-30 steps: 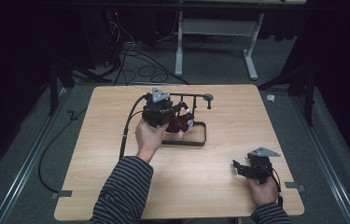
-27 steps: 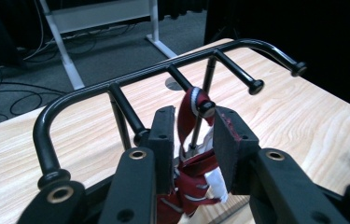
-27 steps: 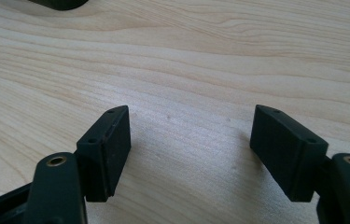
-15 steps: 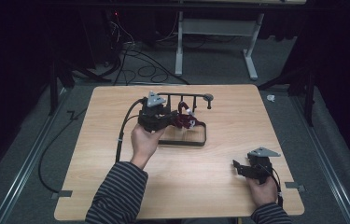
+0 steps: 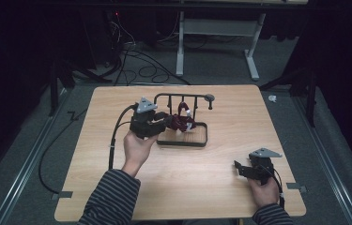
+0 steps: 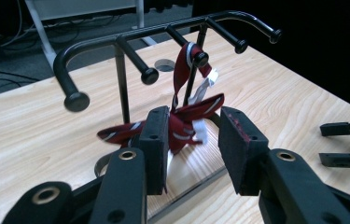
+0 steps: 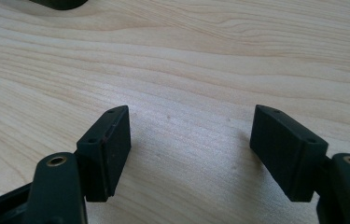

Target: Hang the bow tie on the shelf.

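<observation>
Matt light wood table [image 5: 211, 187], glossy black metal rack [image 6: 116, 42], striped red cloth [image 6: 182, 121]

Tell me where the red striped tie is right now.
In the high view the red striped tie hangs from a peg of the black rack at the table's middle, and the left gripper is right beside it.

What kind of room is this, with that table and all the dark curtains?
Probably a lab or recording studio, not a home. A bare wooden table stands among black curtains, loose cables lie on the carpet, and a person works hand-held grippers at a small rack.
</observation>
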`<move>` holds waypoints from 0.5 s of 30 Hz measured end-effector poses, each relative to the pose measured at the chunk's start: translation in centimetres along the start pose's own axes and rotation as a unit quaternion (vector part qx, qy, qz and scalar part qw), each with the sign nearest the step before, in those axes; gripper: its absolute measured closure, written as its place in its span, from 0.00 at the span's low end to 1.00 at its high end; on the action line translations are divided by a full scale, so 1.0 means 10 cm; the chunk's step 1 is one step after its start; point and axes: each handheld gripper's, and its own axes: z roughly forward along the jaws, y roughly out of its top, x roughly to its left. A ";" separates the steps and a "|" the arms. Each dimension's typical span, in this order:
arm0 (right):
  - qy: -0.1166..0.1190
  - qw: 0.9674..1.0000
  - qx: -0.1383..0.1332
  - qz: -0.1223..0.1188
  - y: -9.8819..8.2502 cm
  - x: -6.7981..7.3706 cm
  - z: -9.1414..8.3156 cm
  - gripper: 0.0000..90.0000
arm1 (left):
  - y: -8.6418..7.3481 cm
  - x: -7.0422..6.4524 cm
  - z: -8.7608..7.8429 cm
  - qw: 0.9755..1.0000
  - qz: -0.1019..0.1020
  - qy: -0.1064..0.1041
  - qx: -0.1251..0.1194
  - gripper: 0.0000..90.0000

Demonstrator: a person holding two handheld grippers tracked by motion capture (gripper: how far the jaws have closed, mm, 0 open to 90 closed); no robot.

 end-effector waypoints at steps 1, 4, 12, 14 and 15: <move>0.001 1.000 0.000 -0.001 0.00 0.00 0.00 0.33 | -0.01 0.01 -0.01 1.000 -0.001 0.000 0.000 0.70; 0.000 1.000 0.000 0.000 0.00 0.00 0.00 0.33 | -0.04 0.03 -0.05 1.000 -0.005 -0.002 -0.001 0.70; 0.000 1.000 0.000 0.000 0.00 0.00 0.00 0.33 | -0.09 0.04 -0.13 1.000 -0.004 -0.004 -0.002 0.69; 0.000 1.000 0.000 0.000 0.00 0.00 0.00 0.33 | -0.10 0.04 -0.15 1.000 -0.004 -0.004 -0.002 0.69; 0.000 1.000 0.000 0.000 0.00 0.00 0.00 0.33 | -0.11 0.04 -0.16 1.000 -0.005 -0.004 -0.002 0.69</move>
